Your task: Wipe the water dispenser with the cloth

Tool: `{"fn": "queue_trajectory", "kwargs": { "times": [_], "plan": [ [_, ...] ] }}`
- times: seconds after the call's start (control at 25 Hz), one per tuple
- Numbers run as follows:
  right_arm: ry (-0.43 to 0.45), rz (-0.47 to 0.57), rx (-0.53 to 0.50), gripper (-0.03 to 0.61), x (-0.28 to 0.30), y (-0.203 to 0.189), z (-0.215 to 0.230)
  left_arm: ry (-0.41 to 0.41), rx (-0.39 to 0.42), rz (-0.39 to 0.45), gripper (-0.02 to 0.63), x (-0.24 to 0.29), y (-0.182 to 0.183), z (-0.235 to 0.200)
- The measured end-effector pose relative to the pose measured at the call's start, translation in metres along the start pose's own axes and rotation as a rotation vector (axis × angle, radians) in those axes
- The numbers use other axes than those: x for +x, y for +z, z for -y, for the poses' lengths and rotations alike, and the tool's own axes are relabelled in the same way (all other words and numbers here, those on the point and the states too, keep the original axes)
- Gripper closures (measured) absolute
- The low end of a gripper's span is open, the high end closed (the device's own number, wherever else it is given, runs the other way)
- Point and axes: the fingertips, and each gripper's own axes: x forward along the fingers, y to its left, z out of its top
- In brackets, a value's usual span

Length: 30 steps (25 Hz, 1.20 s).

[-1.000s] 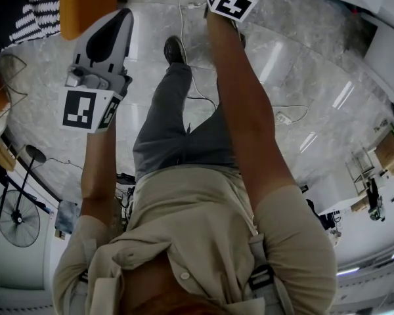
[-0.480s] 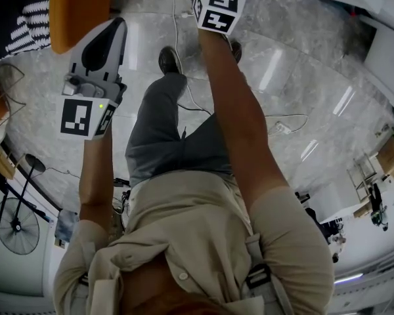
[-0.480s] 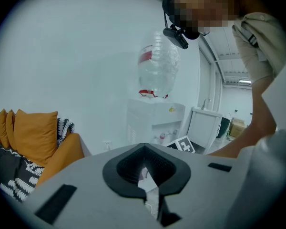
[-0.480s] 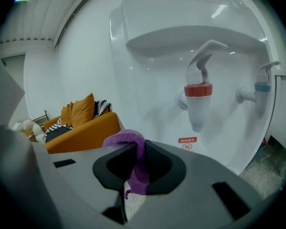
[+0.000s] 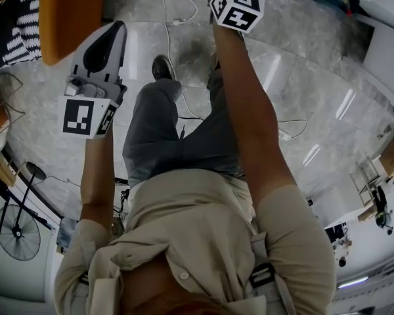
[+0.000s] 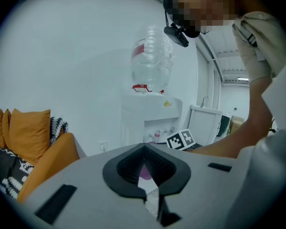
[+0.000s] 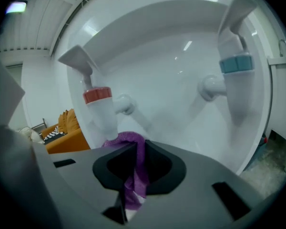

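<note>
In the last second the right gripper (image 7: 133,151), fingers pinching the purple cloth (image 7: 137,178), has pushed up to the water dispenser (image 7: 181,66) beside its red tap (image 7: 99,106), so wiping can likely start; the left gripper (image 6: 145,163) idles, fingers pressed together, empty.

You hold two grey two-jaw grippers: one left gripper (image 6: 145,171) and one right gripper (image 7: 132,168). You have one purple fabric cloth (image 7: 125,140). Ahead of you is one white plastic water dispenser (image 6: 150,118), with one clear plastic bottle (image 6: 151,61) on top. It has two white taps: one red-capped tap (image 7: 99,109) and one blue-capped tap (image 7: 236,80). There is one orange upholstered sofa (image 6: 52,159) and one black standing fan (image 5: 16,223).
</note>
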Motion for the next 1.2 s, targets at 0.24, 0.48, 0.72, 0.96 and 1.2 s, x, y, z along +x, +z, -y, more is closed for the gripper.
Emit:
{"fn": "queue_trajectory", "kwargs": {
  "times": [0.24,0.48,0.72,0.96,1.2],
  "plan": [
    [-0.203,0.018,0.198,0.523,-0.028,-0.004,0.100,-0.018,0.010,-0.007,0.598,0.016,0.005,0.018],
    [-0.249,0.076,0.342,0.525,-0.039,-0.004,0.128,-0.029,0.021,-0.003,0.598,0.025,0.006,0.032],
    [-0.075,-0.003,0.443,0.526,-0.008,-0.021,0.066,-0.038,0.032,-0.025,0.598,0.031,0.003,0.041],
    [-0.023,-0.021,0.424,0.525,-0.006,-0.018,0.066,-0.046,0.041,-0.032,0.598,0.040,0.005,0.048],
    [-0.237,-0.047,0.772,0.528,-0.025,-0.071,0.162,-0.063,0.053,-0.035,0.598,0.053,0.010,0.056]
  ]
}}
